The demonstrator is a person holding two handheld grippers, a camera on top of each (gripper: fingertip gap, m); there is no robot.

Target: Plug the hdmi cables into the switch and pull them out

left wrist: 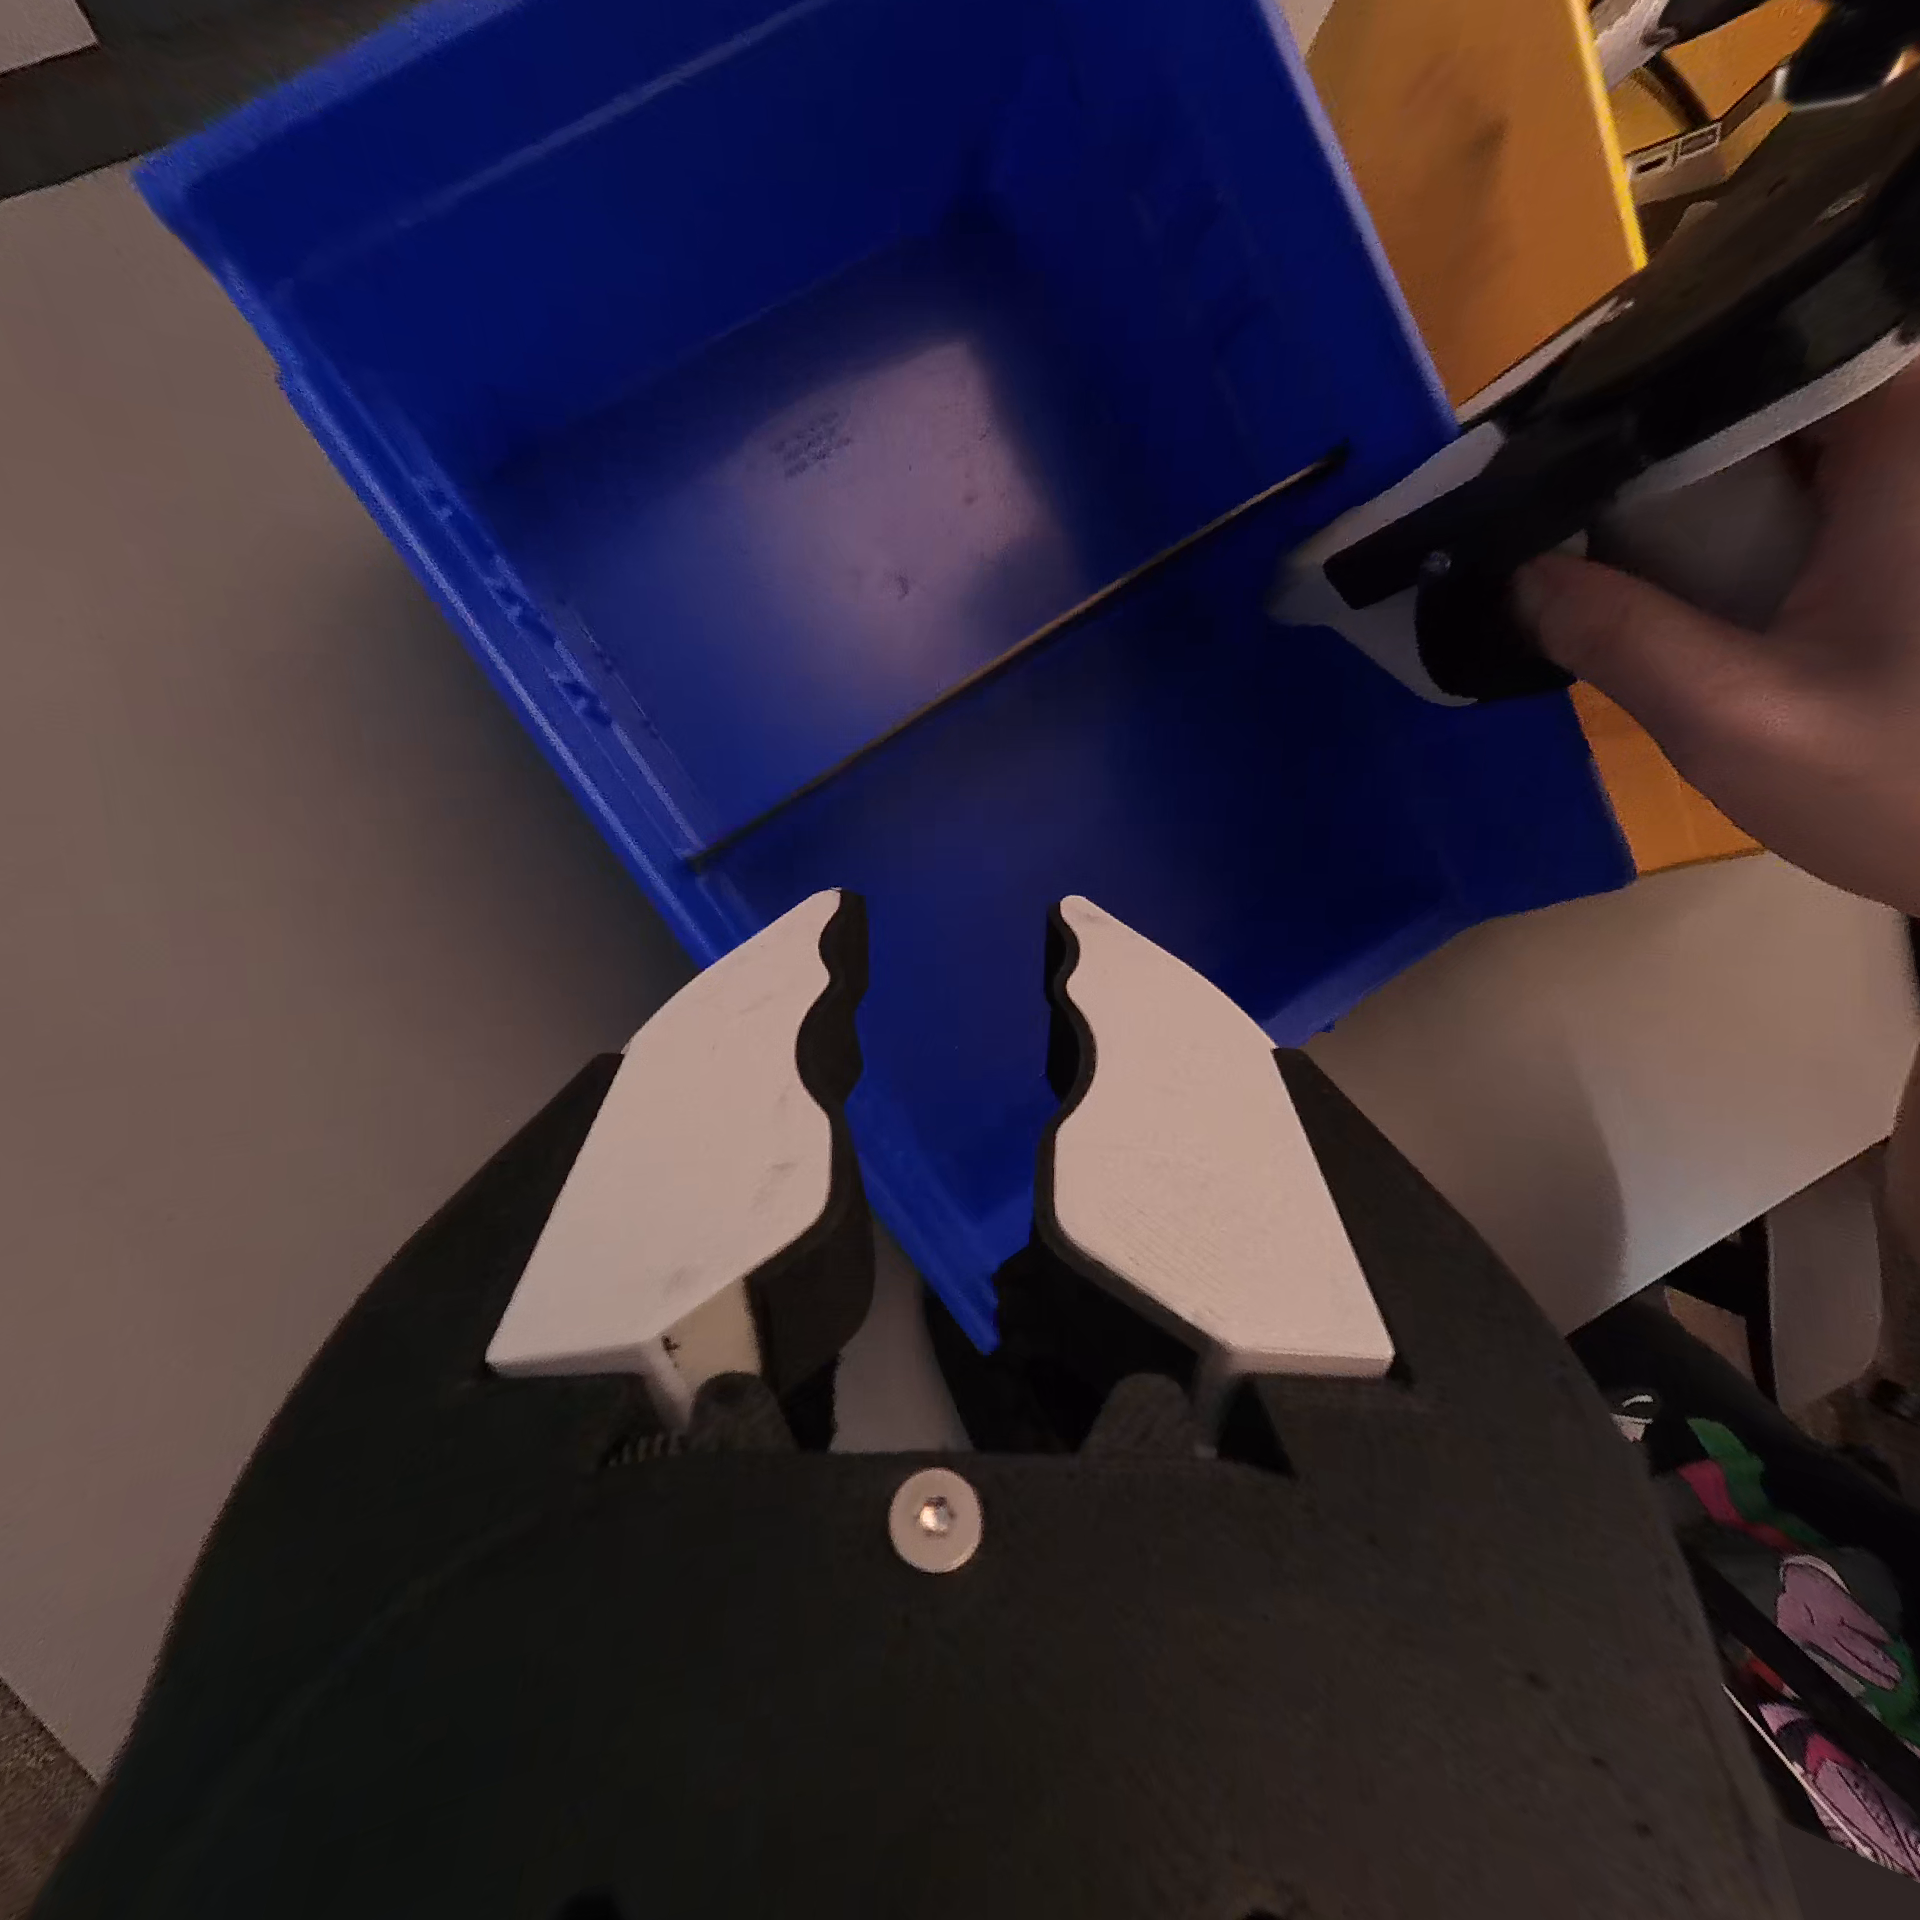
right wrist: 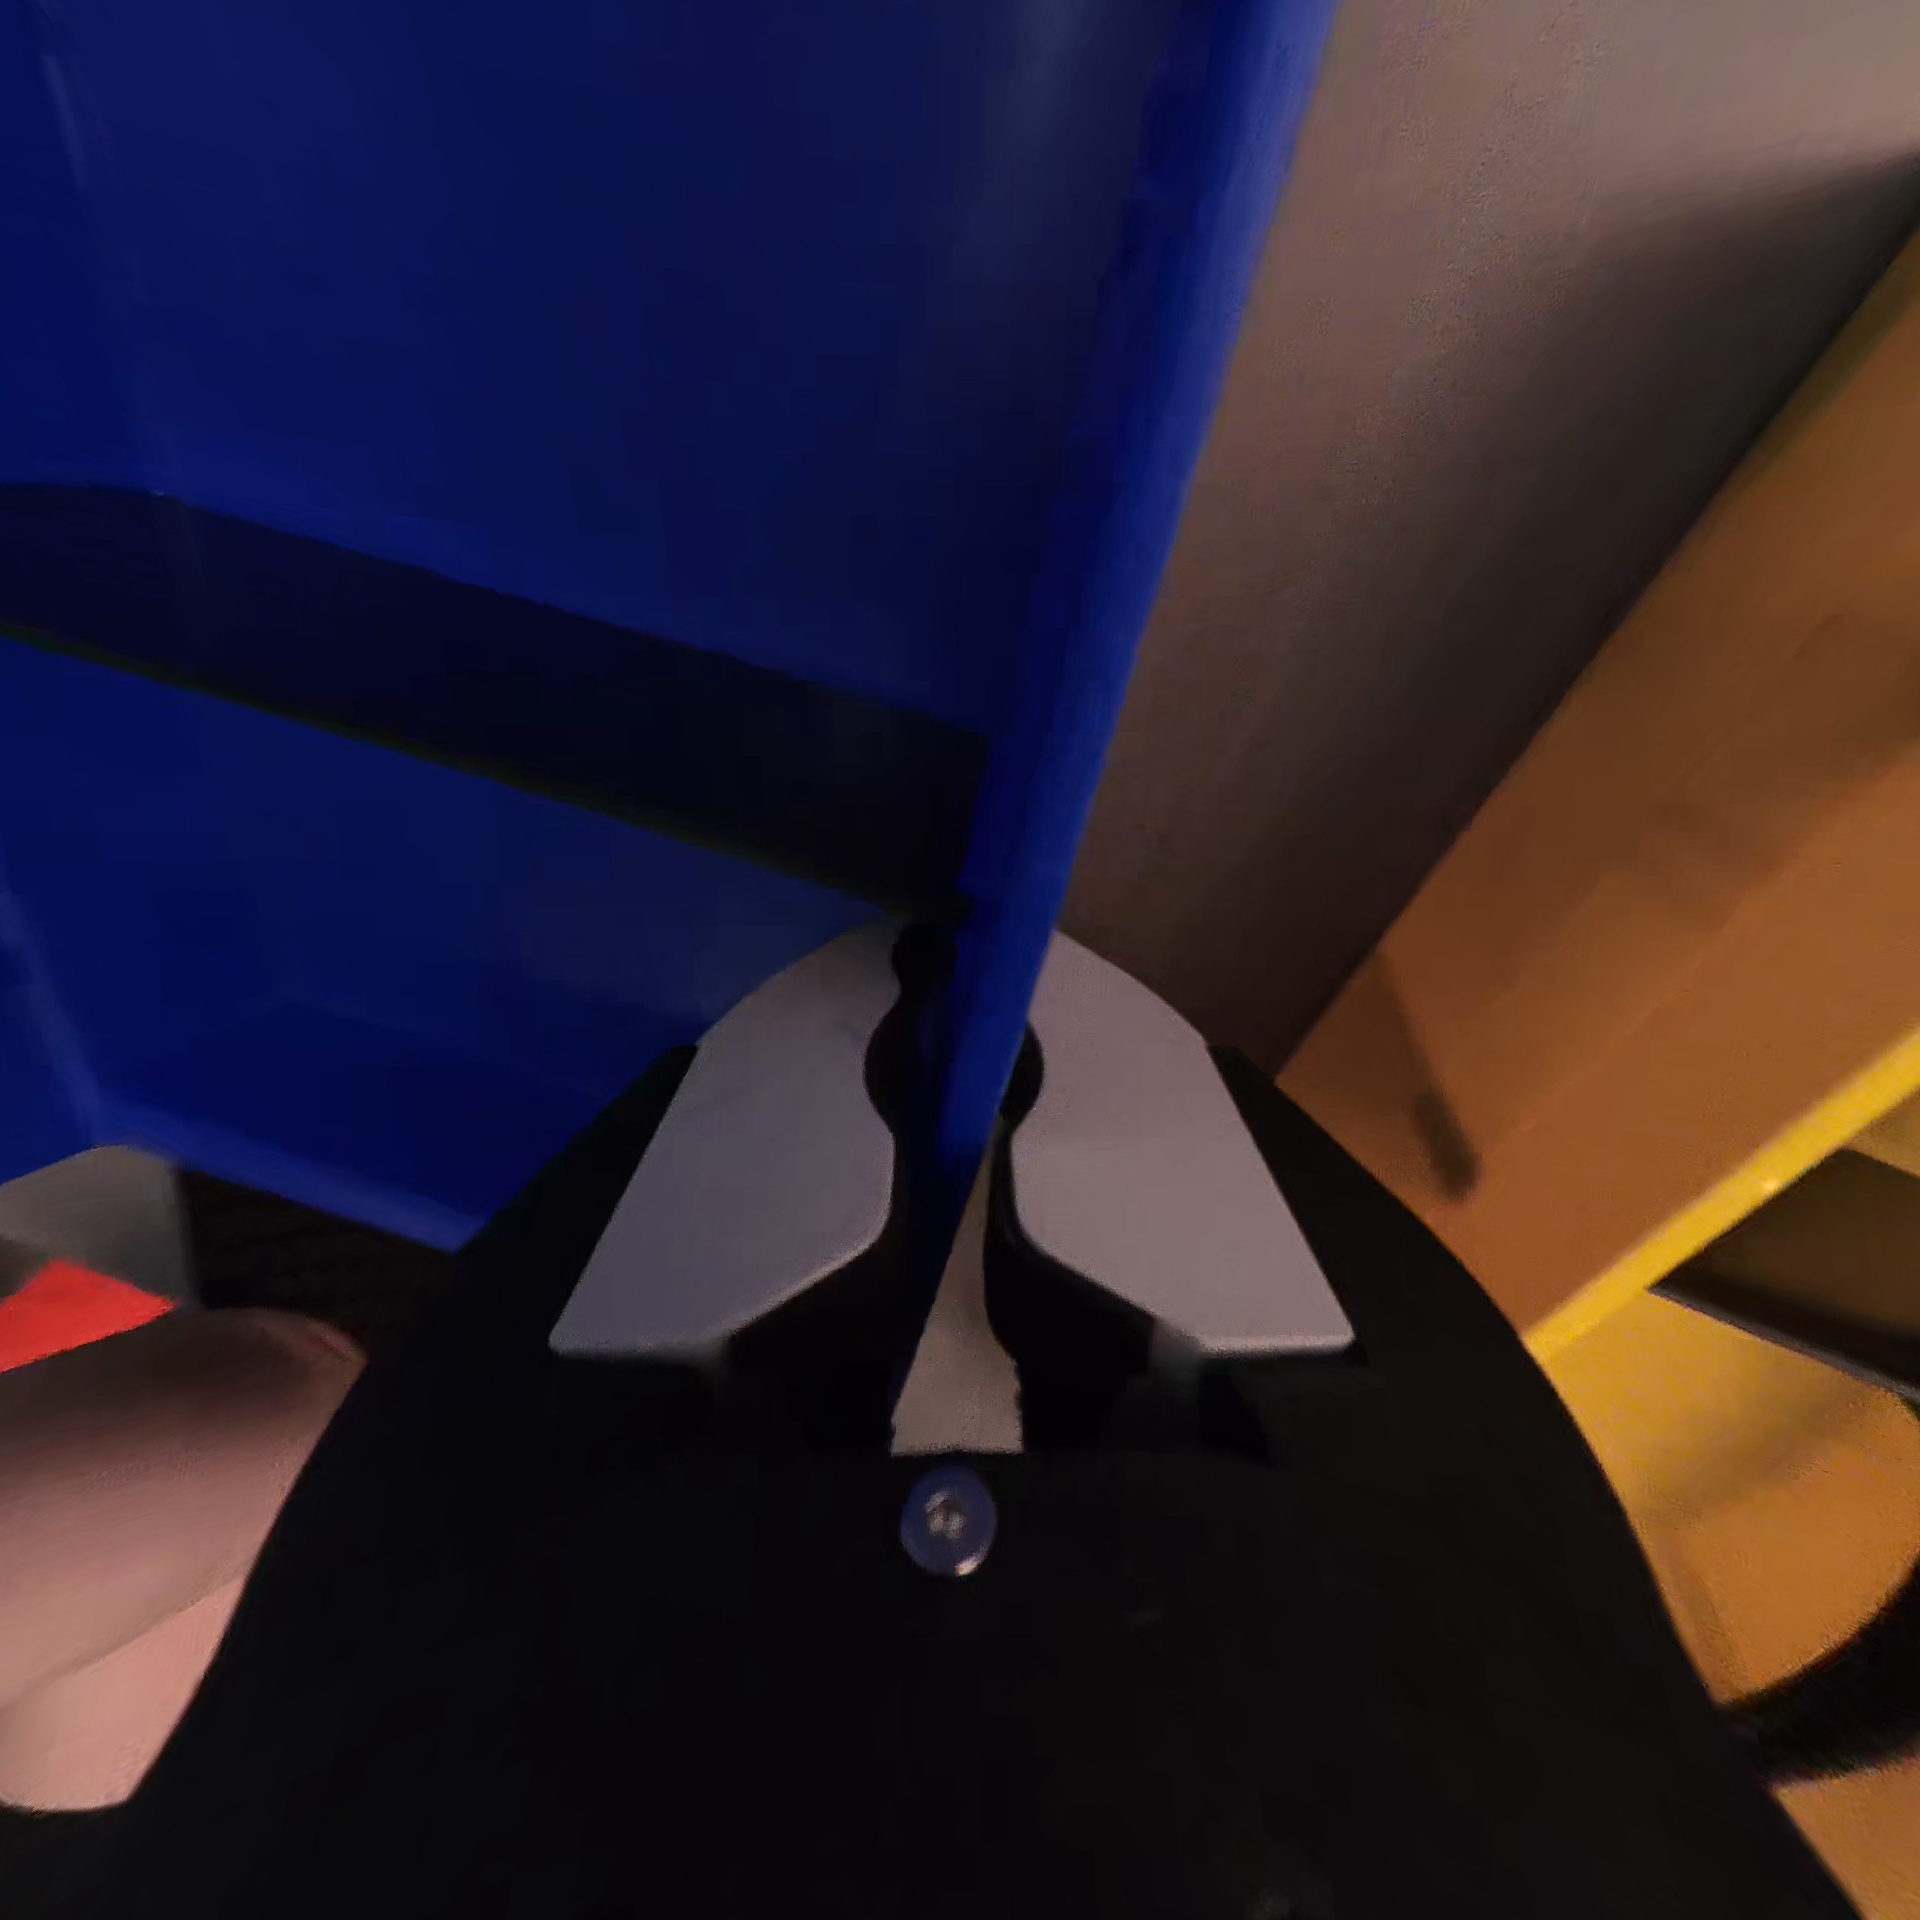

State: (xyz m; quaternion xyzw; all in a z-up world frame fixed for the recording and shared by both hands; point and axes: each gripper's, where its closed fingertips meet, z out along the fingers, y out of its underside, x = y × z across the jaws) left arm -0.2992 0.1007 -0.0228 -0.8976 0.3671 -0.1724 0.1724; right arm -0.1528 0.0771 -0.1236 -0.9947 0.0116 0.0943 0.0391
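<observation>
No HDMI cable or switch shows in either view. A blue plastic bin (left wrist: pixel 644 208) stands empty on the white table (left wrist: pixel 208 727), with a thin black divider (left wrist: pixel 1018 644) across its inside. My left gripper (left wrist: pixel 951 914) is open, its fingers apart over the bin's near corner, holding nothing. My right gripper (right wrist: pixel 966 935) is shut on the bin's right side wall (right wrist: pixel 1091 520), one finger inside and one outside. It also shows in the left wrist view (left wrist: pixel 1299 592), at the bin's right rim, held by a hand (left wrist: pixel 1745 665).
A brown box with yellow edges (left wrist: pixel 1475 177) stands just right of the bin and also shows in the right wrist view (right wrist: pixel 1558 935). The table edge runs at lower right, with a colourful printed item (left wrist: pixel 1818 1621) below it. A red patch (right wrist: pixel 73 1309) shows at lower left. The left gripper's tips are roughly 20 cm from the right gripper's.
</observation>
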